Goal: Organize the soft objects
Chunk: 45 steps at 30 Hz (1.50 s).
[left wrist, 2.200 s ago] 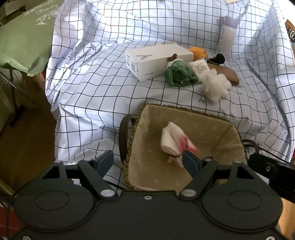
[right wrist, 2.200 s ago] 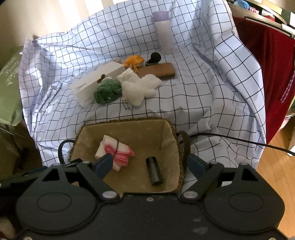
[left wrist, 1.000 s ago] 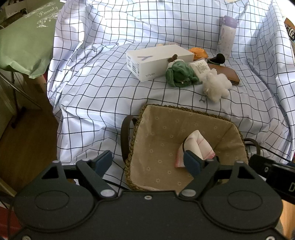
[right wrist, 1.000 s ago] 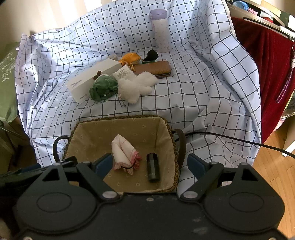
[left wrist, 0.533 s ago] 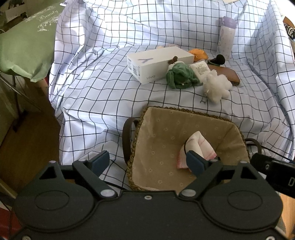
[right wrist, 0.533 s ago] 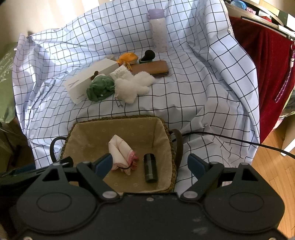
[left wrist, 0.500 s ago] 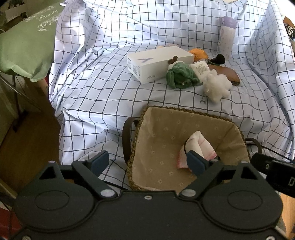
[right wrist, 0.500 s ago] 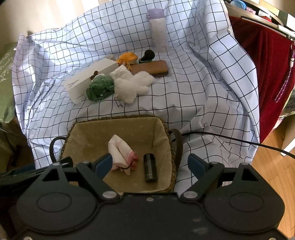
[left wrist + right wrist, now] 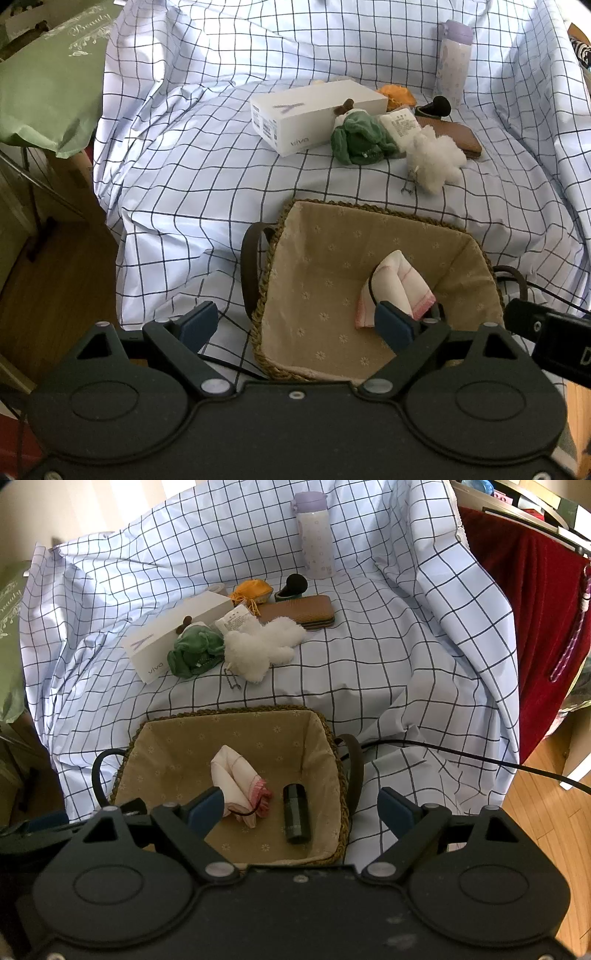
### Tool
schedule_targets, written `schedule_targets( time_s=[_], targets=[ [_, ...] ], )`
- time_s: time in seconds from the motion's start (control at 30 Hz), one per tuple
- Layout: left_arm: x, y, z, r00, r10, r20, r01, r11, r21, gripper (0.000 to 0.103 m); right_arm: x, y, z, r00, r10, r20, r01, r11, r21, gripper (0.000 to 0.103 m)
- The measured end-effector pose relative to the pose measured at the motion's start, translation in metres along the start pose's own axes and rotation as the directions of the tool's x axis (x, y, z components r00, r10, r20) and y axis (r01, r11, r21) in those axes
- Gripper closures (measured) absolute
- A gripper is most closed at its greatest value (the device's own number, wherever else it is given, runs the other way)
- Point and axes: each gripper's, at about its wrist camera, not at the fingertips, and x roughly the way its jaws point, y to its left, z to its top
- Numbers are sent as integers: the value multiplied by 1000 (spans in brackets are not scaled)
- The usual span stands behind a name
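Both my left jaws and my right jaws stand wide apart with nothing between the pads, hanging just over the near rim of the woven basket (image 9: 273, 266).

What has changed: a couple of seconds ago the pink-and-white cloth (image 9: 391, 284) was up by the right-hand pad of my left jaws. Now it lies loose on the basket's lining, just beyond that same pad and free of it. Seen over my right jaws, it sits just past their left-hand pad. I take that as one soft thing put away, so both pairs are free for the next one.

Counting from here outward:
- Just below and ahead of the jaws: one basket, with one cloth and one small dark cylinder (image 9: 295, 818) lying beside it, apart from it.
- One black cable (image 9: 443, 749) trails off to the right of my right jaws.
- Well ahead on the checked sheet (image 9: 184, 177): one white fluffy toy (image 9: 432, 158) and one green plush (image 9: 358, 138) just beside it to the left.
- Behind them: one white phone box (image 9: 306, 114), one printed white packet (image 9: 400, 123) and one brown case (image 9: 458, 134).
- Farther still: one orange pouch (image 9: 397, 96) and one small black object (image 9: 436, 107).
- Farthest: one lilac-capped bottle (image 9: 452, 62), upright.

By my count three soft things are still outside the basket: the toy, the plush and the pouch.
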Motion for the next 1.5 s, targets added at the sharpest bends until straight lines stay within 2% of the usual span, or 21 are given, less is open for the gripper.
schedule_targets(
  time_s=[0.33, 0.67, 0.87, 1.1, 1.5],
  targets=[
    [6, -1, 5, 1000, -3, -13, 3, 1000, -5, 14, 4, -2, 8, 1000, -16, 15, 15, 1000, 3, 10],
    [9, -6, 19, 1000, -6, 12, 6, 1000, 28, 14, 11, -5, 29, 998, -32, 46, 31, 999, 22, 6],
    [15, -8, 34, 999, -35, -6, 35, 998, 46, 14, 18, -5, 48, 997, -42, 60, 41, 999, 25, 6],
    [27, -3, 63, 999, -43, -15, 43, 998, 38, 14, 34, -1, 76, 997, -55, 57, 55, 998, 15, 6],
    [71, 1, 135, 999, -38, -24, 39, 998, 52, 14, 81, 9, 150, 995, -79, 62, 80, 997, -13, 6]
  ],
)
